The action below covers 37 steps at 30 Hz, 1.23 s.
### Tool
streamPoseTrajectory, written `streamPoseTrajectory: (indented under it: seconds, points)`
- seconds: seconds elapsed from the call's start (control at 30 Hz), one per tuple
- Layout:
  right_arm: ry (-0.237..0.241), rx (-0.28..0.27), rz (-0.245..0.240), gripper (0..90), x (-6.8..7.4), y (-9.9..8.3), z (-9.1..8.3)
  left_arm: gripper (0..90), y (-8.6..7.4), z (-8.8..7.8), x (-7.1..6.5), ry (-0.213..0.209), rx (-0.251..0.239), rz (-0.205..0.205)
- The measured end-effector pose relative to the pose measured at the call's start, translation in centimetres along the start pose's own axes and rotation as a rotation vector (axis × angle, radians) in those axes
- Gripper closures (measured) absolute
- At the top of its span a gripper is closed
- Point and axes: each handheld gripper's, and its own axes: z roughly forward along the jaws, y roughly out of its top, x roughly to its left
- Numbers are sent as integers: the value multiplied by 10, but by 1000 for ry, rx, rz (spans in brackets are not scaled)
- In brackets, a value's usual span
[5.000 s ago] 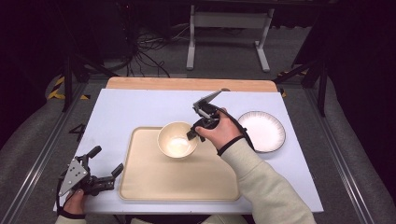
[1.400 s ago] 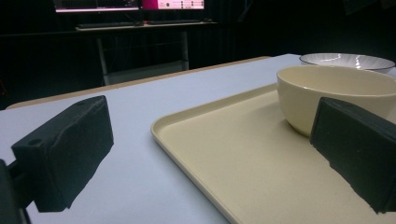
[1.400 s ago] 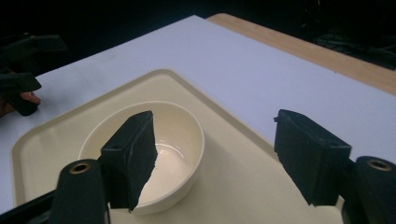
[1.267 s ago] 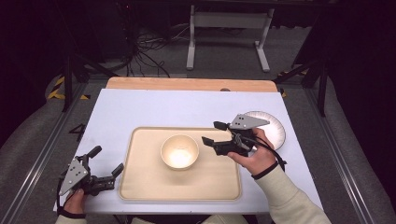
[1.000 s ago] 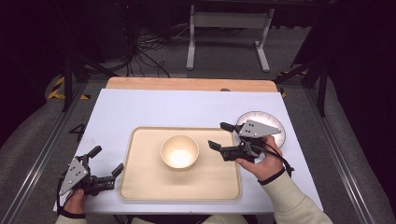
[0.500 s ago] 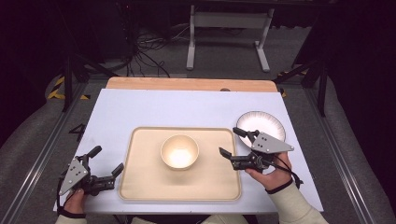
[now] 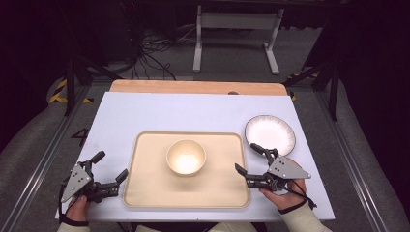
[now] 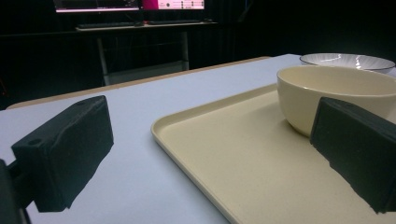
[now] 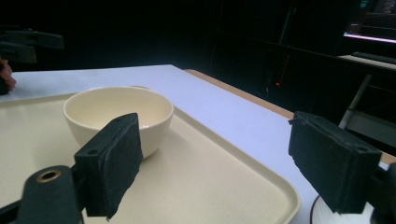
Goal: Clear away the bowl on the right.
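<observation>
Bowl: cream round ceramic bowl (image 7: 186, 157) stood upright at the middle of the beige rectangular plastic tray (image 7: 145, 193), empty, touched by neither claw.
Tray: lay flat on the pale blue surface (image 7: 145, 111), its long sides running left to right.
Plate: white round plate with a dark rim (image 7: 270, 134) sat on the surface just beyond the tray's far right corner, apart from the tray.
Right claw (image 7: 245, 159): spread wide with nothing between the jaws, level, just off the tray's right edge, pointing across the tray toward the bowl.
Left claw (image 7: 110, 166): spread and empty, low at the tray's near left corner, aimed at the tray.
Step in hand: judging by this layout, the bowl was already set on the tray and both claws were lining up at the tray's short ends.
Next move: each claw would need to close on the tray's rim on its own side, evenly, so the tray lifts level and the bowl does not slide.
</observation>
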Motion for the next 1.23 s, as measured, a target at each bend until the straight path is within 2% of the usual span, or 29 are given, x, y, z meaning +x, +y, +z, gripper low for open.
streamPoseTrajectory:
  seconds: [0.13,0.2,0.33,0.5,0.67,0.8,0.93,1.0,1.17,1.23]
  points:
    - [-2,5,6,157,0,-6,-2,2,0,0,0,1,0,1]
    - [2,30,-3,152,1,-13,-3,2,0,0,0,0,0,0]
    - [0,31,-1,152,1,-16,-5,2,0,0,0,0,0,1]
    - [-8,43,34,152,0,-24,-5,2,0,0,0,1,-1,1]
    - [-30,48,38,152,0,-30,-5,2,0,0,0,1,-2,3]
    - [-44,49,88,156,-3,-39,-4,2,0,0,0,1,-5,4]
    - [-66,32,96,157,-3,-40,-6,2,0,0,0,1,-6,4]
    - [-93,2,128,123,-4,-42,-9,2,0,0,0,1,-6,4]
    - [-106,-50,173,80,-8,-45,-14,2,0,0,0,1,-6,4]
    - [-102,-55,160,77,-7,-45,-14,2,0,0,0,1,-6,4]
